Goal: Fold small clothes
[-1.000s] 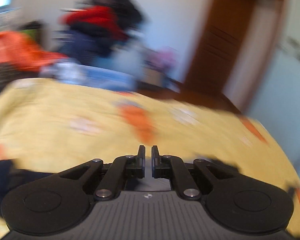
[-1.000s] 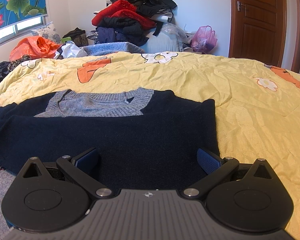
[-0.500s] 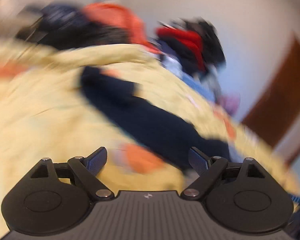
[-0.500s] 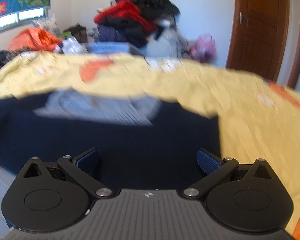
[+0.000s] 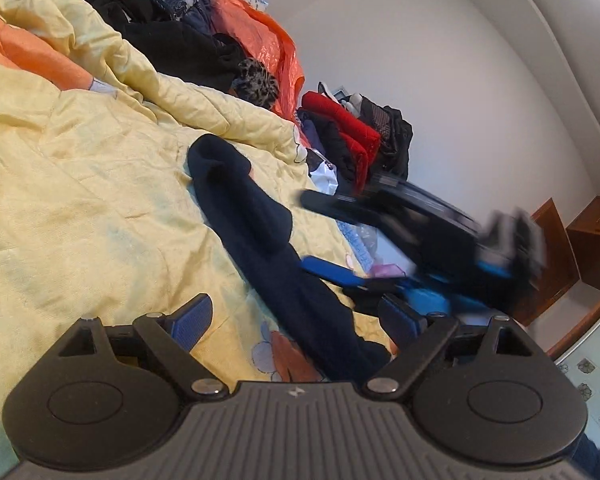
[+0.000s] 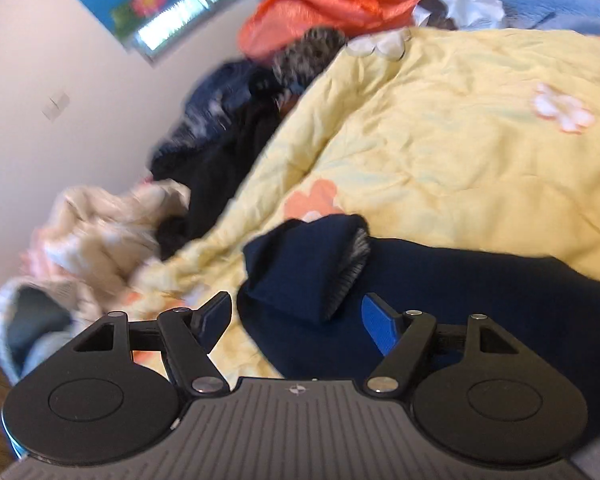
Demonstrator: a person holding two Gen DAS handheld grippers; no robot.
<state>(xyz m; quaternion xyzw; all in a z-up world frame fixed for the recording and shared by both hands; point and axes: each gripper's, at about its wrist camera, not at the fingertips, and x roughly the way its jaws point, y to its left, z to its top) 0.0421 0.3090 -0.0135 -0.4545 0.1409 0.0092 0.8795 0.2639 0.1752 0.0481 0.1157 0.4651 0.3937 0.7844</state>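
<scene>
A navy sweater lies on the yellow quilt (image 5: 80,200). Its long sleeve (image 5: 256,224) runs from the far cuff down to my left gripper (image 5: 296,320), which is open just above the sleeve's near end, empty. In that tilted view my right gripper (image 5: 324,236) shows blurred, hovering over the sleeve. From the right wrist, the cuff end (image 6: 304,264) of the sleeve is doubled over with grey ribbing showing. It lies between the jaws of my right gripper (image 6: 298,316), which are closing; the pads stand apart from the cloth.
Heaps of clothes ring the quilt (image 6: 460,140): an orange bag (image 5: 260,40), a red and black pile (image 5: 352,132), dark garments (image 6: 220,140) and a cream bundle (image 6: 100,232) by the wall. A brown wooden door (image 5: 548,248) stands far right.
My left gripper went from shut to open, rolled and dropped beside the sleeve. My right gripper swung left from the sweater's body to the cuff, and its jaws narrowed.
</scene>
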